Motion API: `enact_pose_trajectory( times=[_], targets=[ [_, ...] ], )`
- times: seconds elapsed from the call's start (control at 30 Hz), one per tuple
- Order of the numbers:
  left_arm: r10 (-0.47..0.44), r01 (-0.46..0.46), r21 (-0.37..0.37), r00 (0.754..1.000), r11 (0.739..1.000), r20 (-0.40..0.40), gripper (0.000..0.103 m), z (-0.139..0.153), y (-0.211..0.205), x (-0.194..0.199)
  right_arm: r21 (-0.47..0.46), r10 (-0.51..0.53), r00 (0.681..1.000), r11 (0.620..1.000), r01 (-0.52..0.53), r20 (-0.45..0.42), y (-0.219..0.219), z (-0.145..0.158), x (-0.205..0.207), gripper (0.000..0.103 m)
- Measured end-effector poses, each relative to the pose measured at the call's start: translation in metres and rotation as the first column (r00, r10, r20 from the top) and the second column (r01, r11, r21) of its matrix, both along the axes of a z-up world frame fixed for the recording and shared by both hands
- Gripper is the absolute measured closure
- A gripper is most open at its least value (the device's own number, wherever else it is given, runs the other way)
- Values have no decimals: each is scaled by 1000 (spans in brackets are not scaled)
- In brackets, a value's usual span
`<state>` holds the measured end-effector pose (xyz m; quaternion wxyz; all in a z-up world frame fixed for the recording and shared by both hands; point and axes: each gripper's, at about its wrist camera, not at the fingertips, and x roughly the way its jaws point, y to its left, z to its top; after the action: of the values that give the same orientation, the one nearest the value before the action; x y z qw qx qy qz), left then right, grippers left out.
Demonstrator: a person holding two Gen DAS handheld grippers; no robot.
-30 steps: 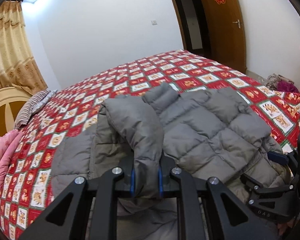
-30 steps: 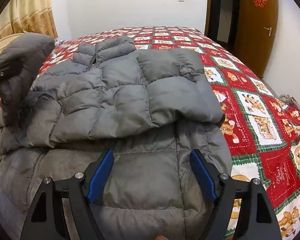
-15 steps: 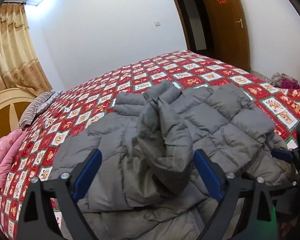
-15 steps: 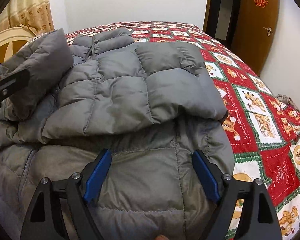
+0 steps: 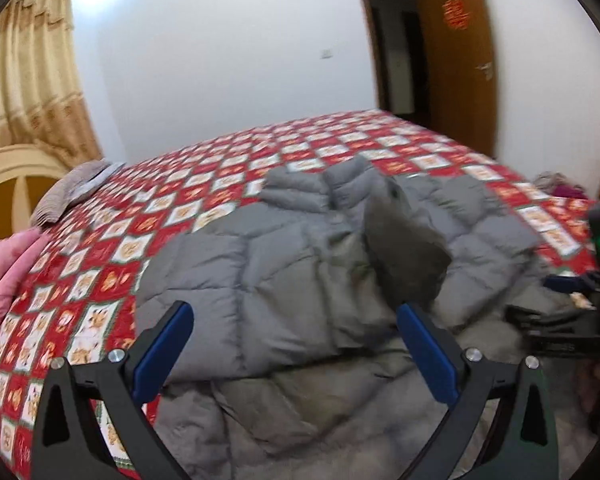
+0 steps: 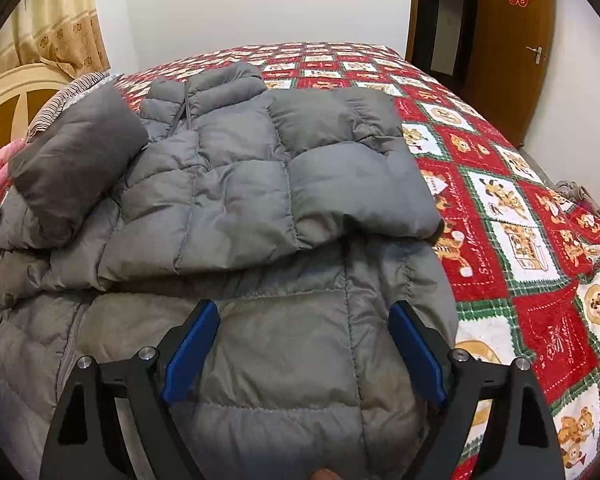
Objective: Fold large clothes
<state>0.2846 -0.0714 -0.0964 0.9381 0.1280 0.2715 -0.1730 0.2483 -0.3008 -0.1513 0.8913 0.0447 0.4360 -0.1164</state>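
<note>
A grey puffer jacket (image 6: 240, 184) lies front up on the bed, collar at the far end. Its right sleeve (image 6: 360, 184) is folded across the chest. The left sleeve (image 5: 404, 248) is free of any grip and rests loosely bent over the jacket's middle; it also shows as a dark hump (image 6: 76, 164) at the left. My left gripper (image 5: 292, 312) hovers over the jacket's left side, jaws opening, with only flat fabric below them. My right gripper (image 6: 304, 312) hangs over the lower hem, jaws opening and gripping nothing.
The bed carries a red patchwork quilt (image 6: 520, 208). A cream headboard (image 5: 16, 176), a striped pillow (image 5: 72, 192) and a pink blanket (image 5: 8, 276) lie at the left. A wooden door (image 6: 512, 40) and a clothes pile (image 5: 560, 184) are at the right.
My left gripper let go of the left sleeve, opened wide and drew away to the left. The sleeve dropped onto the jacket. The right gripper stayed put and widened slightly.
</note>
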Motion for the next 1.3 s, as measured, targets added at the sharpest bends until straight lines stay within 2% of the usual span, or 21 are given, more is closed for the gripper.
enact_pose_trajectory(
  times=[0.07,0.13,0.23,0.33,0.43,0.53,0.6,0.67,0.7,0.73,0.87,0.97,1.07,1.1,1.17,1.3],
  targets=[
    [-32,32,1,999,1000,34,0,7,-1,-9,4,-2,1000,1000,2,-2,-2,0,-1,16],
    [-13,11,26,998,1000,66,0,8,3,-9,6,-16,1000,1000,16,1,-4,4,-3,16],
    [99,-105,89,992,990,77,0,-5,20,15,21,-17,999,1000,16,42,-2,19,-6,16],
    [247,-248,85,969,965,20,0,-17,55,51,85,4,993,996,-15,117,7,45,-5,16],
    [339,-339,10,940,941,-50,0,-23,90,72,165,24,981,985,-56,192,18,64,3,16],
    [353,-358,-38,930,933,-103,0,-28,108,77,198,52,985,977,-85,165,29,62,29,16],
    [339,-343,-21,933,939,-119,0,-34,108,78,244,59,991,966,-88,122,31,48,50,16],
    [322,-324,0,940,946,-118,0,-40,106,73,330,78,995,939,-95,65,31,28,67,30],
    [312,-313,8,943,950,-115,0,-40,105,72,364,98,994,924,-112,55,33,23,70,57],
    [305,-306,9,946,952,-112,0,-39,106,70,386,131,990,912,-140,48,36,18,73,73],
    [306,-307,8,946,952,-103,0,-32,113,71,300,159,985,938,-172,68,41,23,57,82],
    [326,-326,16,940,945,-99,0,-28,115,78,220,141,987,963,-154,73,32,27,45,83],
    [344,-346,10,932,938,-115,0,-26,113,85,196,129,990,971,-136,47,22,20,47,83],
    [343,-344,6,932,939,-118,0,-25,111,86,197,138,990,970,-142,34,21,16,48,82],
    [337,-339,1,935,941,-109,0,-19,105,85,179,124,992,976,-127,29,19,15,47,64],
    [332,-335,-16,940,942,-81,0,-7,95,90,134,53,998,989,-58,39,7,28,35,64]
  ],
)
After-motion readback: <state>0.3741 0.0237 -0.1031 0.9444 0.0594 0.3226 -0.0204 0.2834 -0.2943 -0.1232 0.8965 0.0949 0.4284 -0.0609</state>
